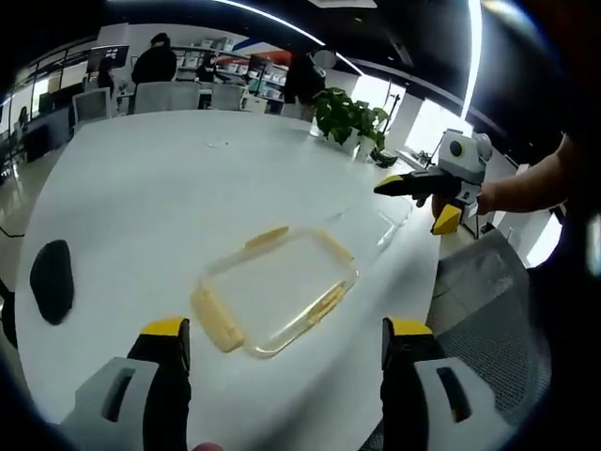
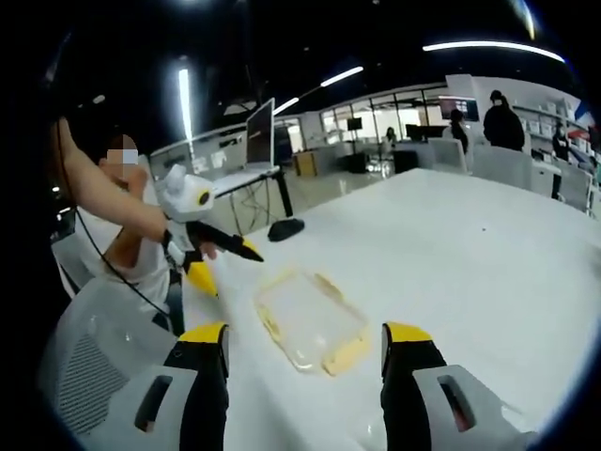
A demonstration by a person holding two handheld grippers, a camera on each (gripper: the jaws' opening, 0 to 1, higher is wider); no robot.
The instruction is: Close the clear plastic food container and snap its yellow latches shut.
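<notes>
Sitting flat on the white table (image 1: 169,197) near its edge, your clear food container (image 1: 277,291) has its yellow latches (image 1: 216,319) flipped outward. Your left gripper (image 1: 282,343) and right gripper (image 2: 302,349) both hang above it with jaws spread wide, holding nothing. A black mouse (image 1: 52,279) lies well off to the side.

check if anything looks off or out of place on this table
Nothing stands out. The clear container lies flat on the white table, apparently intact, with nothing spilled around it. A black object sits apart near the edge. Both the left gripper and the right gripper are open, above the table.
</notes>
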